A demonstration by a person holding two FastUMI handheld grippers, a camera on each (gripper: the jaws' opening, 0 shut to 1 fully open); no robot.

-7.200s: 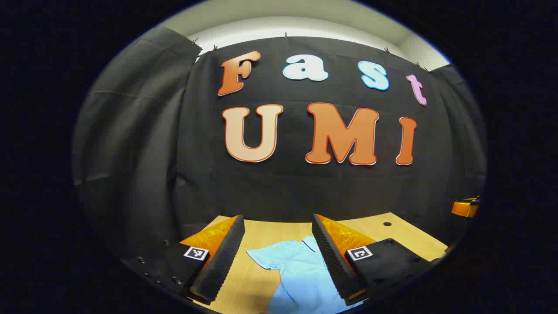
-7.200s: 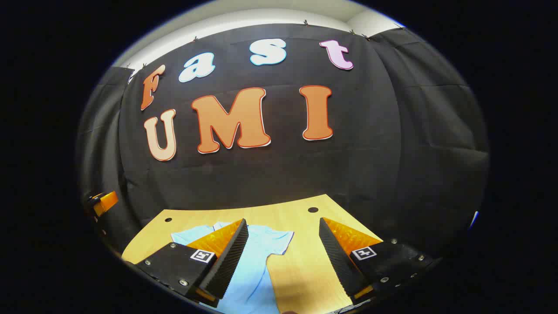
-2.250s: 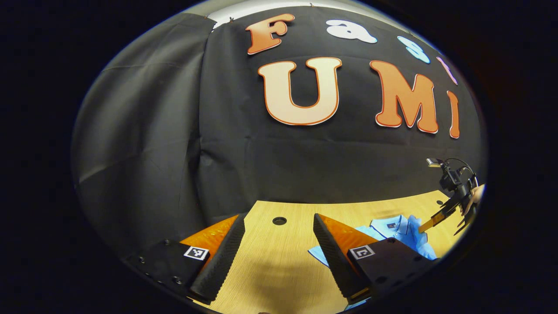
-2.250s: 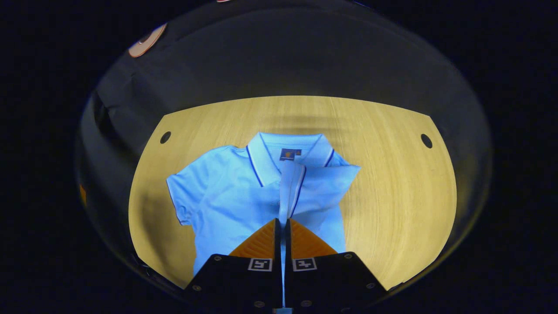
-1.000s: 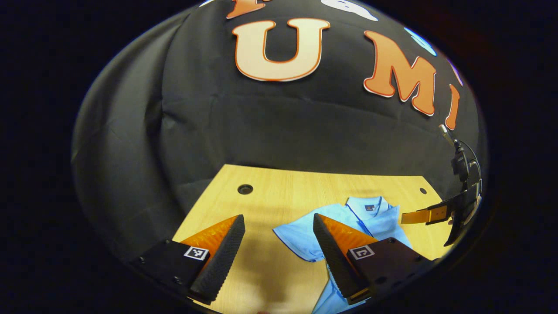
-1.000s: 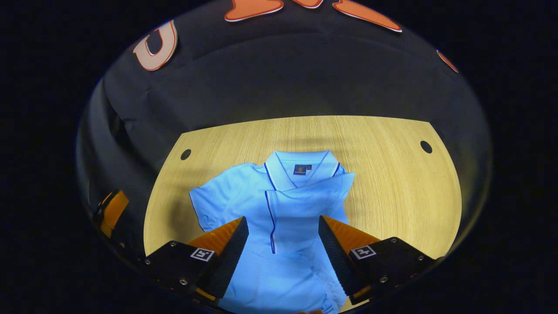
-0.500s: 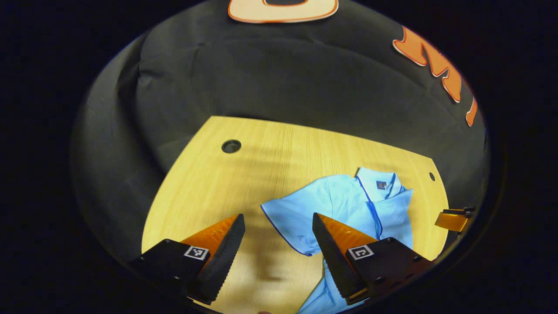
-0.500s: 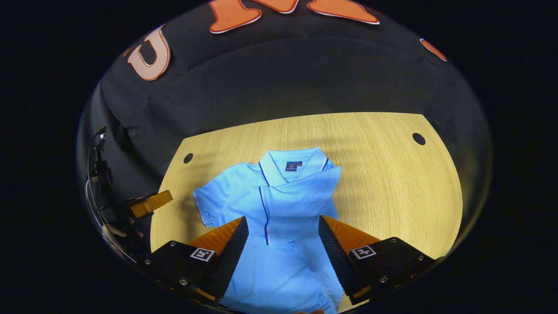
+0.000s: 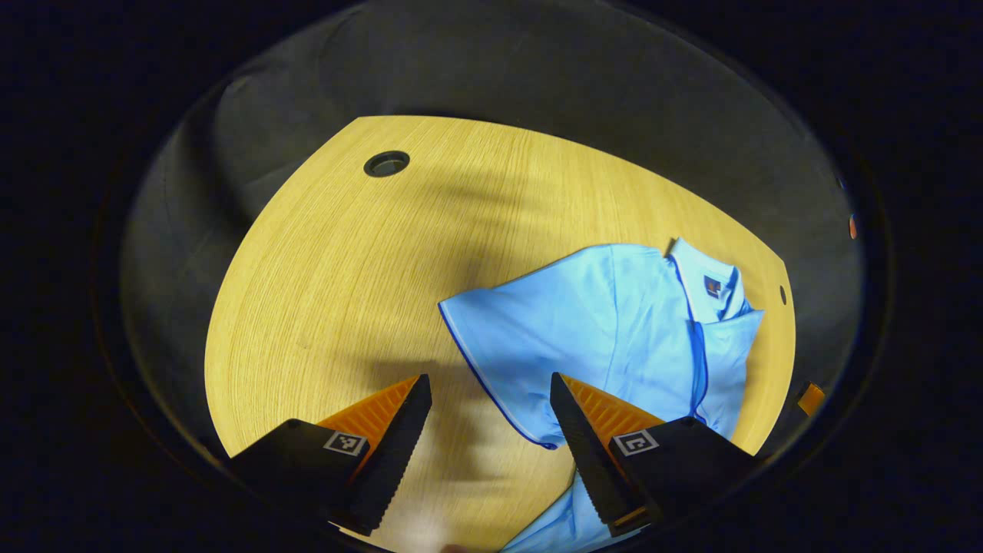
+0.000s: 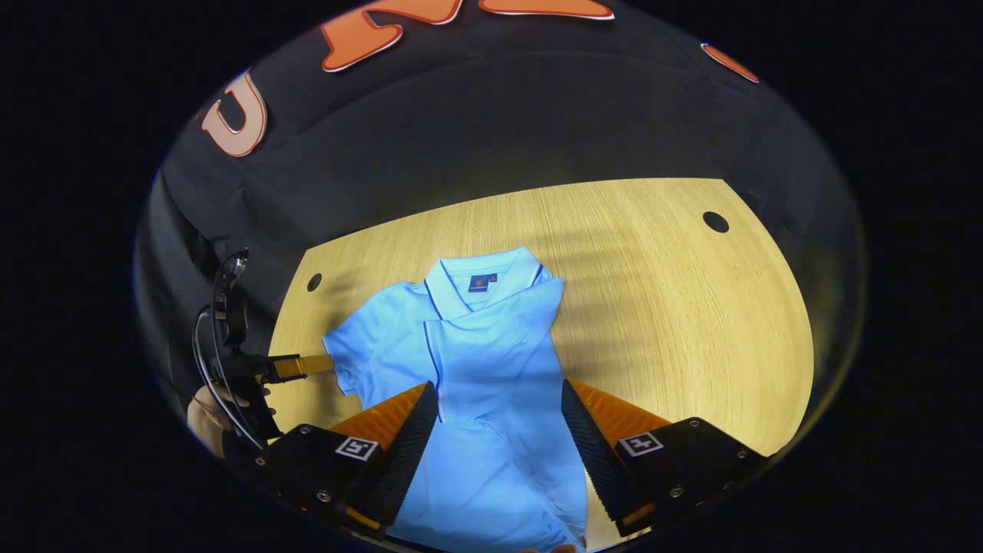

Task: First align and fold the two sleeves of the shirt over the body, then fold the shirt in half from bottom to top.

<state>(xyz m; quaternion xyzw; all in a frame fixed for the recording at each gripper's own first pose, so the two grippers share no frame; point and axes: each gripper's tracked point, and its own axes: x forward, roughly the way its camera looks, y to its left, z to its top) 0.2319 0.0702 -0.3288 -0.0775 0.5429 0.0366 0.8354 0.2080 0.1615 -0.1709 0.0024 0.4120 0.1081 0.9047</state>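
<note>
A light blue polo shirt (image 10: 491,338) lies collar-away on the wooden table (image 10: 676,307). Its right sleeve (image 10: 499,322) is folded across the chest, and its left sleeve (image 9: 530,338) is spread flat to the side. In the left gripper view my left gripper (image 9: 488,380) is open just above the table, and the sleeve's hem (image 9: 491,388) runs between its fingers. The right gripper view has the left gripper (image 10: 303,365) at the sleeve's outer edge, held by a hand (image 10: 203,415). My right gripper (image 10: 498,385) hovers open over the shirt's lower body, holding nothing.
The table has round cable holes near its far corners (image 9: 386,163) (image 10: 715,222) (image 10: 314,282). Black cloth walls close in the back and sides. Bare wood lies left of the shirt (image 9: 322,292) and right of it (image 10: 691,346). A bit of the right gripper (image 9: 810,398) shows at the edge.
The left gripper has tipped downward and come in to the spread left sleeve. The right gripper, open after letting go of the folded right sleeve, has shifted slightly to the right.
</note>
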